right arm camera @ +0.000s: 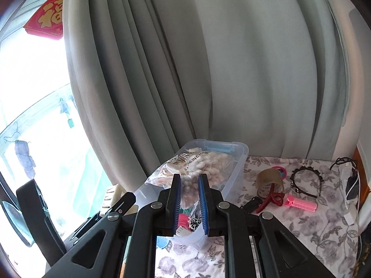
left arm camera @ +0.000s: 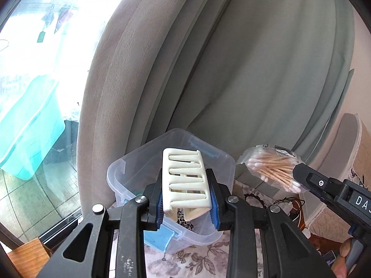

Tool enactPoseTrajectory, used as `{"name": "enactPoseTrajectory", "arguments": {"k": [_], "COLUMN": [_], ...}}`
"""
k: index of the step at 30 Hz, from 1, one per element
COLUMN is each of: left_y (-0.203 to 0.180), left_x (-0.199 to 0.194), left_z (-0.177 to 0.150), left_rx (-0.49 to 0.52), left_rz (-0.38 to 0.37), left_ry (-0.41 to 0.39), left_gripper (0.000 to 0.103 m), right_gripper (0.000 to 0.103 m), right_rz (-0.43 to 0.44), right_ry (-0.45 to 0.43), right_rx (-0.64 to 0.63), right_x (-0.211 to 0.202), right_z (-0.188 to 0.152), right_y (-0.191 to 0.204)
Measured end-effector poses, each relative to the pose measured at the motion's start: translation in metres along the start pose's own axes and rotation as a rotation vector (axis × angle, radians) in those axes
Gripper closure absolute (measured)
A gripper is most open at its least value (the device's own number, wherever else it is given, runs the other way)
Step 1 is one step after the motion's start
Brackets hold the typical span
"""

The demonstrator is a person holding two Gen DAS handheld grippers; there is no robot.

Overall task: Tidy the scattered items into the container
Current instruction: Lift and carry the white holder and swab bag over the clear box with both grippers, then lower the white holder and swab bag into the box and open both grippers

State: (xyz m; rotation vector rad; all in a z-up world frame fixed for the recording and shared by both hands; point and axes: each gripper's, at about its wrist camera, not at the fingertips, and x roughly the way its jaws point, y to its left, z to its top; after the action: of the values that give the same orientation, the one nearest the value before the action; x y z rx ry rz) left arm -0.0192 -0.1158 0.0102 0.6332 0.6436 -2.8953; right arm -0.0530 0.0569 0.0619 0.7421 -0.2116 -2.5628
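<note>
Left wrist view | left gripper (left arm camera: 187, 192) clamps cream hair claw (left arm camera: 185, 180), right gripper (right arm camera: 190, 195) clamps cotton swab bag (right arm camera: 197, 164) | we centre both over clear container (left arm camera: 129, 162), lower-centre frame, before letting go

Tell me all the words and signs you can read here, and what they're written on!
"MADE IN CHINA": on the bag of cotton swabs held in the right tongs.
"福": gold sign on the red paper at the window.
"DA": white letters, cut off at the picture's edge, on the right tongs' black body.
Barcode and other print on the bag: too small to read.
</note>
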Motion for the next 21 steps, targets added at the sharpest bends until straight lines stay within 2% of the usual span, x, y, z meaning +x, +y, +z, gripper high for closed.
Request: {"name": "enactPoseTrajectory", "arguments": {"k": [21], "left_y": [0.032], "left_x": [0.055], "left_z": [-0.010], "left_rx": [-0.013], "left_rz": [-0.021], "left_ry": [0.054], "left_gripper": [0.070], "right_gripper": [0.086], "right_rz": [0.019], "right_ry": [0.200], "right_rx": [0.001], "right_x": [0.092], "right_z": [-0.033], "right_y": [-0.008]}}
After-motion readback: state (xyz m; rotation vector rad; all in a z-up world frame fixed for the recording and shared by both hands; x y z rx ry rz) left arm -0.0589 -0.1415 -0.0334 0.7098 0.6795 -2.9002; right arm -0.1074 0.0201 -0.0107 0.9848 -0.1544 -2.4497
